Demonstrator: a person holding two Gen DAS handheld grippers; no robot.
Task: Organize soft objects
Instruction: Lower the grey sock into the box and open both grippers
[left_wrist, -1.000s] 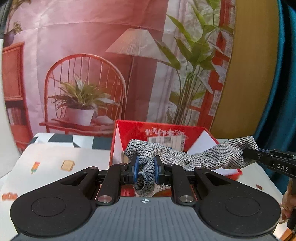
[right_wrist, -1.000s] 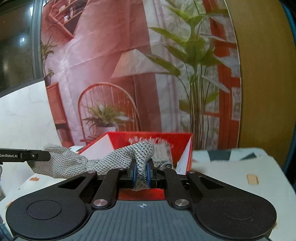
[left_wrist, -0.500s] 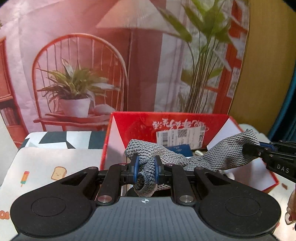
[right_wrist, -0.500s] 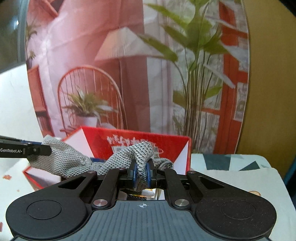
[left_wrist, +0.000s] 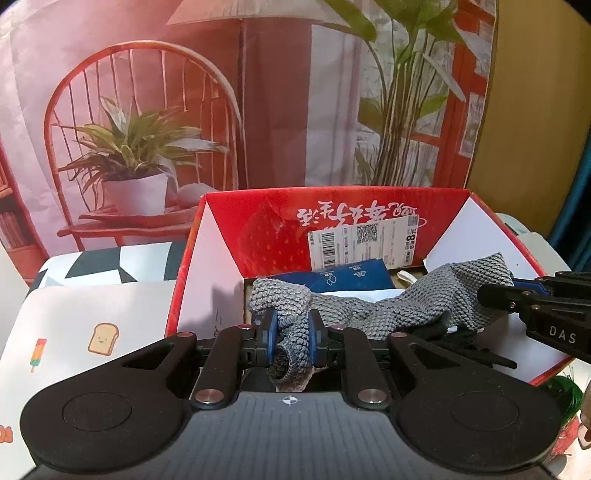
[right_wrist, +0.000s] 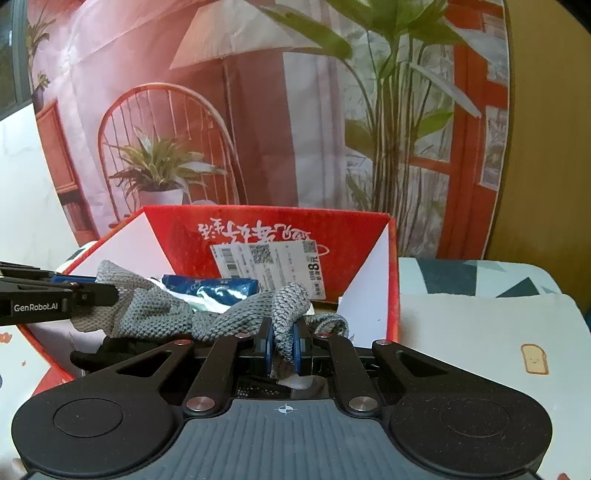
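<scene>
My left fingers (left_wrist: 291, 341) and right fingers (right_wrist: 283, 345) each clench an end of the grey knitted cloth (left_wrist: 369, 314) over the red box (left_wrist: 221, 258); uneven release could drape it over the rim.

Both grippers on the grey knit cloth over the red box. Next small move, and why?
Probably lower both hands a little further, then release. The left gripper and right gripper each pinch an end of the grey knit cloth, which hangs over the open red box, above the items already inside.
</scene>
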